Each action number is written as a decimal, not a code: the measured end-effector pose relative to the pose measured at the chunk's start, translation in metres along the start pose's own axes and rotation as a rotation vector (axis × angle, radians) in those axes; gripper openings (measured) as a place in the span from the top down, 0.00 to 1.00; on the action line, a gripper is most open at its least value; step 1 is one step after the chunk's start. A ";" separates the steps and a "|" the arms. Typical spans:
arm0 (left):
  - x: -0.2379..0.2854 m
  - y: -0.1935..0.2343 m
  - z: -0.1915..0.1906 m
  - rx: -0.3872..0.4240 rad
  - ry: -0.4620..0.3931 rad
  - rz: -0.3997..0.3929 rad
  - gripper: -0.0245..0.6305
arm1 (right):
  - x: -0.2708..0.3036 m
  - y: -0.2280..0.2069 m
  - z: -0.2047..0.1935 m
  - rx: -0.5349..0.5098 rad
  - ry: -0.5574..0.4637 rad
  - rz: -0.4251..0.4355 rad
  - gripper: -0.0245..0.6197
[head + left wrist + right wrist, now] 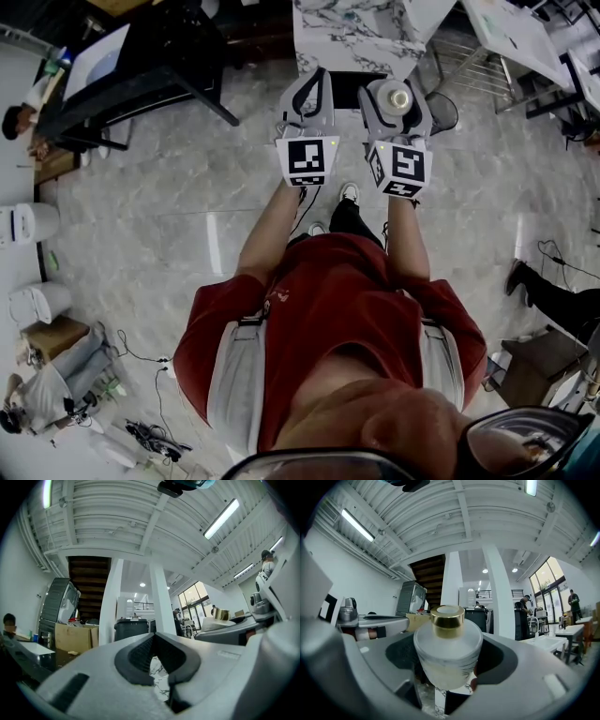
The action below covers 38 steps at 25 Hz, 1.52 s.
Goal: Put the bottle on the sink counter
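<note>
- Between the jaws of the right gripper (397,111), what is held?
- A frosted bottle (447,651) with a gold cap (447,616) is gripped there. Its round body is pressed from both sides by the dark pads, and it is carried in the air, not set down on anything.
- How is the bottle's long axis oriented?
- It is held upright. The cap points up toward the head camera, so only its round top is seen from above, while the right gripper view shows the body standing straight.
- Where is the goal placed relative to it?
- A marble-patterned counter (349,36) is seen straight ahead, just beyond the jaw tips. It is judged to be the sink counter, though no basin can be made out. A strip of marble is also glimpsed below the bottle in the right gripper view.
- And the left gripper (153,643)?
- Its jaws are pressed together with nothing between them. It is held beside the right one, level with it and equally near the counter.
- So what does the coming move turn on?
- A short forward reach with the right hand is judged to be needed, with the bottle kept vertical so that its base is met flat by the marble.
</note>
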<state>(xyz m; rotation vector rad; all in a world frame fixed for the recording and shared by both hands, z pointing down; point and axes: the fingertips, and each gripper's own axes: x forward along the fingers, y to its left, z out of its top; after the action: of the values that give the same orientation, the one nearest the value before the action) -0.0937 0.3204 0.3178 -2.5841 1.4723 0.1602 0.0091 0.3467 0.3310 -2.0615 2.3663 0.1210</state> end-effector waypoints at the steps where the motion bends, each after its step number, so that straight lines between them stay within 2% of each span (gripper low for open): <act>1: 0.005 0.000 -0.001 0.000 0.002 0.002 0.96 | 0.004 -0.003 0.000 0.000 0.000 0.001 0.44; 38: 0.205 -0.020 -0.052 0.045 0.110 0.028 0.96 | 0.157 -0.140 -0.028 0.058 0.032 0.048 0.44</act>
<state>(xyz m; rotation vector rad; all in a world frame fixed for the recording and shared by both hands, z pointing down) 0.0282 0.1478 0.3353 -2.5749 1.5304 -0.0128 0.1271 0.1703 0.3431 -1.9974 2.4080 0.0184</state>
